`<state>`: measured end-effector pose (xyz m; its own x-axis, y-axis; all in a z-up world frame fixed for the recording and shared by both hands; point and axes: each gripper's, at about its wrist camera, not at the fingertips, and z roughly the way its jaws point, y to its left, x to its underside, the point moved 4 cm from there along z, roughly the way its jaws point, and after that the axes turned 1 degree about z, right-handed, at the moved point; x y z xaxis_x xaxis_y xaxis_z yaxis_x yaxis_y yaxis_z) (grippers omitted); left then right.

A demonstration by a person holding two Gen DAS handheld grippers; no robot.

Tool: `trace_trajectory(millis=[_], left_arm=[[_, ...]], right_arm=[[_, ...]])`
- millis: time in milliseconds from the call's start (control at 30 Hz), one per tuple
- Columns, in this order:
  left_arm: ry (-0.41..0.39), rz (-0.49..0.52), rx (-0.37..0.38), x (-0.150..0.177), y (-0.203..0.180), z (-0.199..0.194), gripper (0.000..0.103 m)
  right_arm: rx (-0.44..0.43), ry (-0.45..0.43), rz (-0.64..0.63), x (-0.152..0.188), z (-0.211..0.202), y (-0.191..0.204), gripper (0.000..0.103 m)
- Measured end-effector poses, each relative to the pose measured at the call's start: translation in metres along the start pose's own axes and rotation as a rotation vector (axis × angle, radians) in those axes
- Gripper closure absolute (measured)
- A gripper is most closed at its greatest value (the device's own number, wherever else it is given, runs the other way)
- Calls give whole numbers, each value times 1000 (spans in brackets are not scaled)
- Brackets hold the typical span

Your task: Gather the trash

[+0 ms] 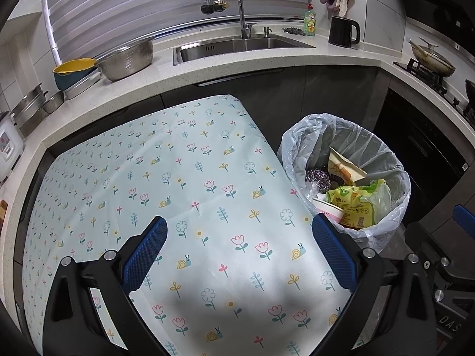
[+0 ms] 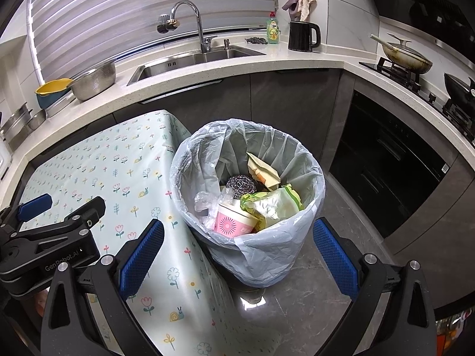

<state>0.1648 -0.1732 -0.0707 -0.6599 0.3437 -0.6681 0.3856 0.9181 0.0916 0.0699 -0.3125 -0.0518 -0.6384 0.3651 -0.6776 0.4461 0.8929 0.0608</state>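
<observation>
A trash bin lined with a clear plastic bag point(image 2: 267, 246) stands on the floor beside the table and also shows in the left wrist view point(image 1: 383, 231). In it lie a pink paper cup point(image 2: 233, 222), a green snack wrapper point(image 2: 273, 204), a steel scourer point(image 2: 241, 185), a yellow packet point(image 2: 264, 170) and crumpled plastic point(image 2: 204, 200). My right gripper point(image 2: 237, 252) is open and empty, just above the bin's near side. My left gripper point(image 1: 239, 250) is open and empty over the flowered tablecloth point(image 1: 178, 178).
A kitchen counter point(image 1: 207, 71) wraps around the back with a sink point(image 1: 237, 46), tap, metal colander point(image 1: 127, 59), yellow bowl, black kettle point(image 1: 343, 32) and soap bottle. A stove with a pan point(image 2: 406, 56) is at the right. Dark cabinets stand behind the bin.
</observation>
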Motion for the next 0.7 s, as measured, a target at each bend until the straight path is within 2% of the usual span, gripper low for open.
trace_trajectory(millis=[700], left_arm=[[-11, 6, 2, -1, -6, -5, 9]], right_arm=[[0, -3, -2, 0, -2, 1, 6]])
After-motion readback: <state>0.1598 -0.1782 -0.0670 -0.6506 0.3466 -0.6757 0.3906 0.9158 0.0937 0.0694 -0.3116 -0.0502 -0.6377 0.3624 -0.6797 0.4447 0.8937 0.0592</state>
